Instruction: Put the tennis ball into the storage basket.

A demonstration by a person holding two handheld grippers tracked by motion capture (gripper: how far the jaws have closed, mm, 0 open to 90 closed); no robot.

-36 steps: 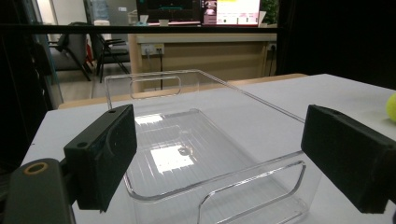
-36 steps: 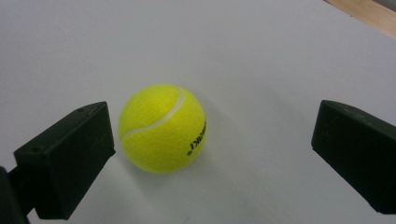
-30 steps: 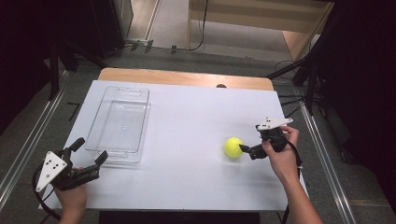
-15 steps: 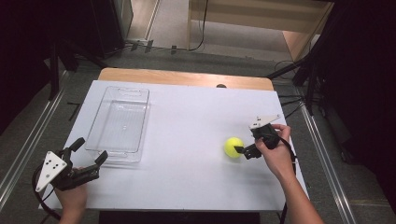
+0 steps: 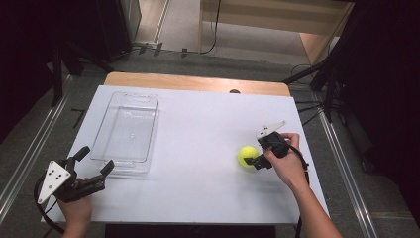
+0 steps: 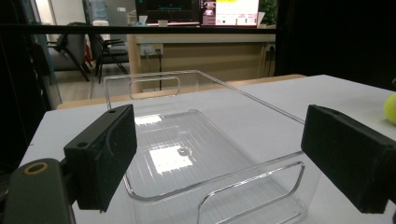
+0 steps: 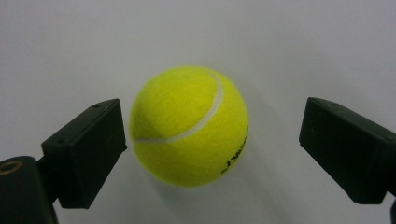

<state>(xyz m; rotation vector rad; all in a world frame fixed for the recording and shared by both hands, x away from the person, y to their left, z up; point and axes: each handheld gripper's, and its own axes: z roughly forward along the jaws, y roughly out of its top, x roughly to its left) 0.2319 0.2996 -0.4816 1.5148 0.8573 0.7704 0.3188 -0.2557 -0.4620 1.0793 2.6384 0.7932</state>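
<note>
my right gripper (image 5: 253, 161) is down at the tennis ball (image 5: 247, 156), which sits on the white table (image 5: 198, 188) toward its right edge, roughly midway between the near and far edges. in the right gripper view the ball (image 7: 189, 125) lies between my two black jaws; they have just been closing in, but the right-hand pad still shows a clear gap of table beside the ball, and the left-hand pad is just beside the felt, so i'd call the jaws spread around the ball, not yet pinching it. the ball rests on the table, not lifted.

my left gripper (image 5: 94, 173) waits near the table's near left corner, jaws wide apart with nothing between them, pointed at the clear plastic bin (image 5: 126, 130). the bin (image 6: 205, 154) stands along the left side of the table with nothing in it.

as i judge it, the work is at its start: the reach to the ball is done, the grasp is partway, and the lift, the carry across the table and the drop into the bin are all left to do.
</note>
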